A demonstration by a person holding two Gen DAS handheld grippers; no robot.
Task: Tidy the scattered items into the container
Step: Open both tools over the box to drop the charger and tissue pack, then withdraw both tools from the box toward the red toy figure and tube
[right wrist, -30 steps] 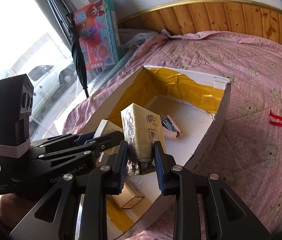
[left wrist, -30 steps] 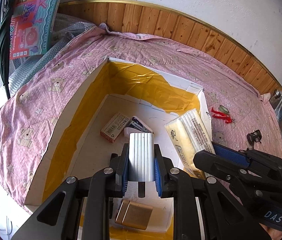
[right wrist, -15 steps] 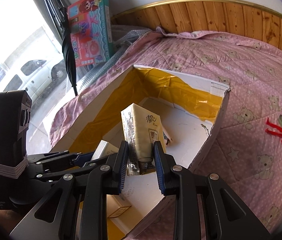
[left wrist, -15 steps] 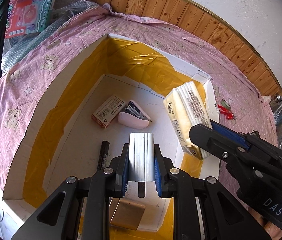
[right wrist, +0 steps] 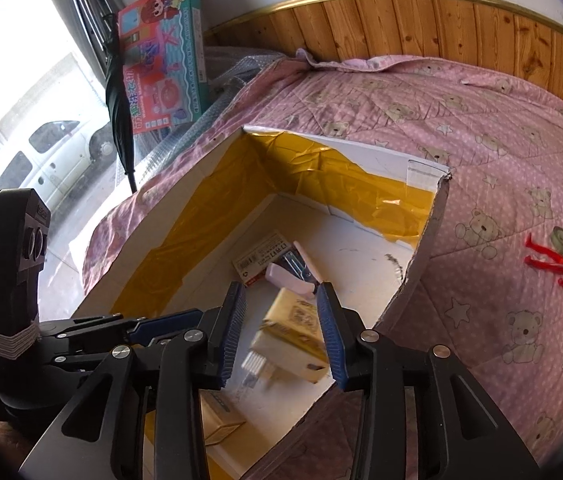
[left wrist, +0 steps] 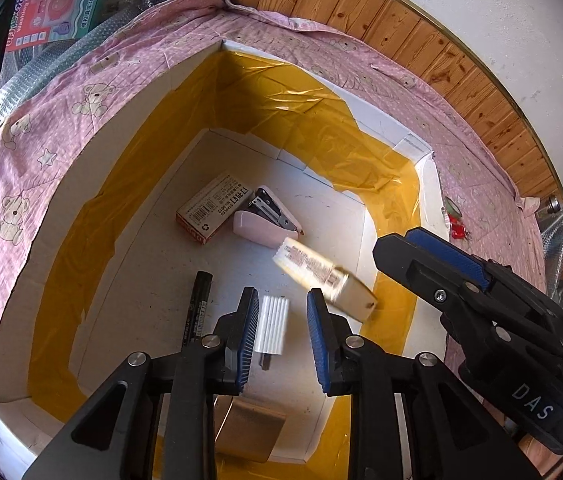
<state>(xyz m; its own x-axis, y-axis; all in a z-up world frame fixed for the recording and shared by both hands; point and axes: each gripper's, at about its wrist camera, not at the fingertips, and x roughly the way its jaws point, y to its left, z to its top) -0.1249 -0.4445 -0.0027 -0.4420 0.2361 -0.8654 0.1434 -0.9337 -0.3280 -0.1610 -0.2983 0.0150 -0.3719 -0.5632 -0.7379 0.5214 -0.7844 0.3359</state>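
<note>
A toy box (right wrist: 161, 56) leans by the window, a black umbrella (right wrist: 119, 104) beside it, a white car (right wrist: 53, 160) outside.

The white box (left wrist: 93, 184), lined with yellow tape, sits open on the pink cloth. Inside lie a staple box (left wrist: 213, 213), a pink stapler (left wrist: 265, 220), a black marker (left wrist: 200, 304), a ribbed white charger (left wrist: 271, 324), a tan block (left wrist: 249, 430) and a blurred tissue pack (left wrist: 323, 276), maybe falling.
</note>
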